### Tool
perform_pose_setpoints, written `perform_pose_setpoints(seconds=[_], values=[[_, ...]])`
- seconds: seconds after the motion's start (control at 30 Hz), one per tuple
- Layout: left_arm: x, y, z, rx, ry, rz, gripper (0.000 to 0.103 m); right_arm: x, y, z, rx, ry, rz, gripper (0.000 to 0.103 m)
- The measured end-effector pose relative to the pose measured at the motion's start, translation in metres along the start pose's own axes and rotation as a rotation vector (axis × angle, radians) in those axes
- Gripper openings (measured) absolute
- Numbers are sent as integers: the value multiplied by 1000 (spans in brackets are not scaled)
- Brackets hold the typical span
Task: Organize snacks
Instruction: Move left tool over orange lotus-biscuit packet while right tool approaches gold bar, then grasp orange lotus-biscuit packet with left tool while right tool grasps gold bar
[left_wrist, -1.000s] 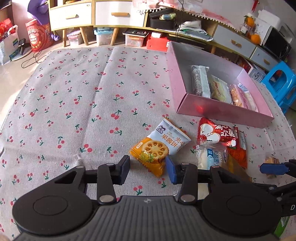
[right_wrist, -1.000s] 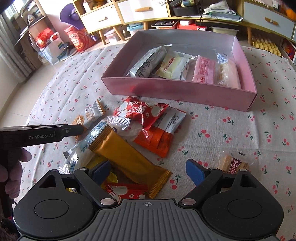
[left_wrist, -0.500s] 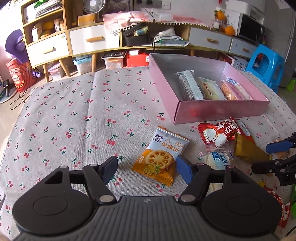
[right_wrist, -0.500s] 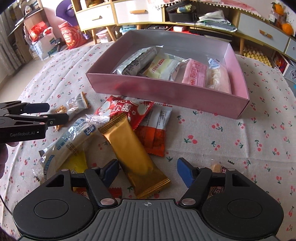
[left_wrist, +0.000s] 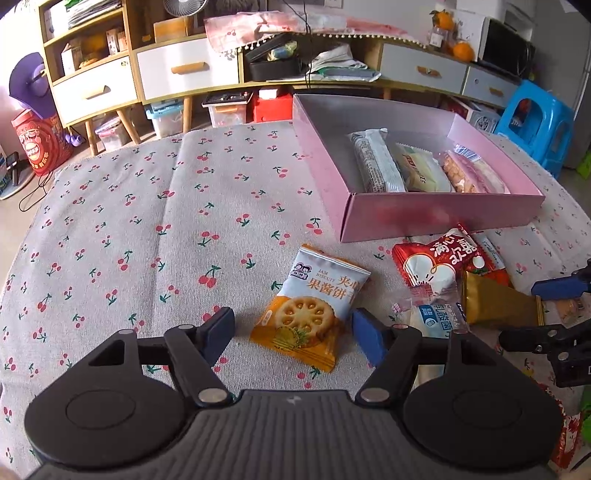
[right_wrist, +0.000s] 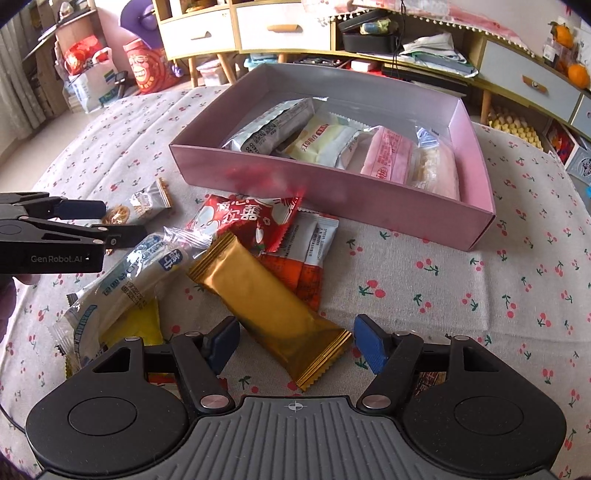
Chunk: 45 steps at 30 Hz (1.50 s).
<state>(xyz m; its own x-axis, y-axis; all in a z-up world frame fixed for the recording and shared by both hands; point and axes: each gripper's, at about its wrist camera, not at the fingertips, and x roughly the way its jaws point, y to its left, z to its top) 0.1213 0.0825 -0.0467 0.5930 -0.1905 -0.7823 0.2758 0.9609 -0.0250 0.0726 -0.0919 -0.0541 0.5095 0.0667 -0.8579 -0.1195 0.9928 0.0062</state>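
Note:
A pink box (left_wrist: 439, 216) (right_wrist: 332, 192) on the cherry-print cloth holds several wrapped snacks. My left gripper (left_wrist: 293, 330) is open, its fingers on either side of the near end of a jam biscuit packet (left_wrist: 314, 306). My right gripper (right_wrist: 295, 341) is open around the near end of a gold bar packet (right_wrist: 266, 306). A loose pile lies beside it: a red packet (right_wrist: 247, 219), an orange-and-white packet (right_wrist: 308, 258), a clear blue-print packet (right_wrist: 125, 280) and a yellow packet (right_wrist: 133, 325). The left gripper also shows in the right wrist view (right_wrist: 107, 221).
Low cabinets and shelves (left_wrist: 184, 74) stand beyond the table's far edge. A blue stool (left_wrist: 535, 122) stands at the right. A small snack (right_wrist: 430, 380) lies partly hidden under my right gripper's right finger. Bare cloth (left_wrist: 129, 221) spreads left of the box.
My left gripper opened wider and now straddles the biscuit packet. My right gripper moved forward over the gold bar packet, staying open.

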Motion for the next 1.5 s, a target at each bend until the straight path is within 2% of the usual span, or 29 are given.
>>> perform_pose_setpoints(seconds=[0.17, 0.2, 0.3, 0.47, 0.63, 0.67, 0.7, 0.8, 0.93, 0.97, 1.03, 1.1, 1.13, 1.4, 1.5], values=[[0, 0, 4, -35, 17, 17, 64, -1, 4, 4, 2, 21, -2, 56], [0, 1, 4, -36, 17, 21, 62, -2, 5, 4, 0, 22, -1, 51], [-2, 1, 3, -35, 11, 25, 50, -4, 9, 4, -9, 32, -5, 47], [-5, 0, 5, -57, 27, 29, 47, -9, 12, 5, 9, 66, 13, 38], [-8, 7, 9, -162, 68, 10, 47, -18, 12, 7, 46, 68, 57, 31], [-8, 9, 10, -185, 75, 5, 47, -19, 11, 7, 57, 67, 64, 25], [-9, 11, 10, -205, 82, -1, 47, -20, 9, 8, 67, 68, 71, 15], [-10, 15, 12, -256, 96, -19, 47, -23, 2, 10, 116, 69, 102, 12], [-12, 14, 12, -272, 106, -29, 47, -25, -4, 13, 134, 61, 127, 15], [-12, 13, 12, -270, 108, -30, 47, -26, -5, 13, 137, 53, 131, 21], [-12, 11, 12, -267, 113, -34, 47, -25, -6, 15, 138, 44, 128, 24], [-10, 10, 11, -264, 120, -33, 47, -23, -5, 17, 132, 31, 126, 36], [-10, 10, 10, -265, 124, -32, 47, -22, -4, 19, 126, 23, 121, 38], [-11, 6, 9, -262, 132, -32, 47, -8, 24, 28, 19, -11, 111, 39], [-11, 5, 9, -259, 134, -33, 47, 0, 38, 29, -33, -2, 81, 39]])
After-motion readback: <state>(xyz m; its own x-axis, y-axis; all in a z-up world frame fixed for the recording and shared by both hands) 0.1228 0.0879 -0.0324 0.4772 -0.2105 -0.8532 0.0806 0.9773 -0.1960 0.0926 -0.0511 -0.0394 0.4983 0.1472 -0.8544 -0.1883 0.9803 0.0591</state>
